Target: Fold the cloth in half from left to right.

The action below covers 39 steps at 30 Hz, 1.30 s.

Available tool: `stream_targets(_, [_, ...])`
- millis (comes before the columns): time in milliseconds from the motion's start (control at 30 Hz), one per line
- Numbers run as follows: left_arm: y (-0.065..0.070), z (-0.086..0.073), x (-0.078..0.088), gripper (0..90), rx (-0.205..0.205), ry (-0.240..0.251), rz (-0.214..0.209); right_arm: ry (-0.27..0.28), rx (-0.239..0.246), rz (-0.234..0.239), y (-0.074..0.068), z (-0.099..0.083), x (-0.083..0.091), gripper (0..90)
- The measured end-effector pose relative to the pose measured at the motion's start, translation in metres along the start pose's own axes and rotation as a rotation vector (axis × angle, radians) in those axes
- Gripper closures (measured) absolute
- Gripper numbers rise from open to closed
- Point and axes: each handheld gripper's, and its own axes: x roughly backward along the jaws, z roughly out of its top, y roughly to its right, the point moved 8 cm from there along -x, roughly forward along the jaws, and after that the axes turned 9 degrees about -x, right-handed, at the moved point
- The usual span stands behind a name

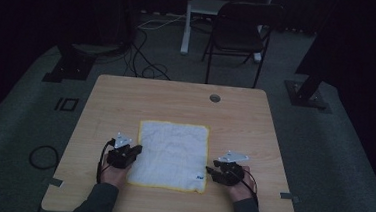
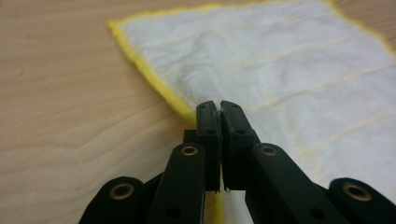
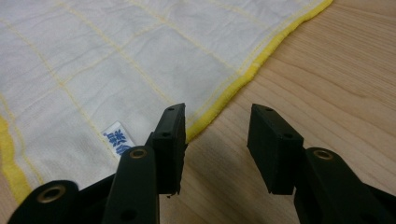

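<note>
- A white cloth with a yellow hem point(image 1: 172, 155) lies spread flat on the near half of the wooden table point(image 1: 176, 97), roughly centred between the person's two hands.
- The left gripper point(image 1: 133, 152) sits at the cloth's left edge, near the front corner. In the left gripper view its jaws are pressed together, with the yellow hem point(image 2: 154, 79) running in under their tips and the cloth bunched slightly just ahead of them. A thin sliver of fabric appears caught in the seam between the jaws; the grip is a pinch on the cloth's edge.
- The right gripper point(image 1: 210, 170) rests at the cloth's right edge, near the front corner. In the right gripper view point(image 3: 217, 123) its jaws stand spread apart, with bare table between them and the hem just beside the inner jaw. Nothing is held.
- A small white label with blue print point(image 3: 116, 137) is sewn on the cloth near the right gripper.
- A black folding chair point(image 1: 241, 32) stands beyond the table's far edge.
</note>
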Motion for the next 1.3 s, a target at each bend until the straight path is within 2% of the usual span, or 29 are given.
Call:
stream_targets(567, [0.008,0.021,0.007,88.0,-0.008,0.067,-0.054,-0.003,-0.004,-0.011,0.003,0.000,0.000,56.1])
stream_targets(1300, [0.021,0.052,0.012,88.0,-0.050,0.119,-0.079,0.014,-0.031,-0.030,0.014,0.001,0.004,56.0])
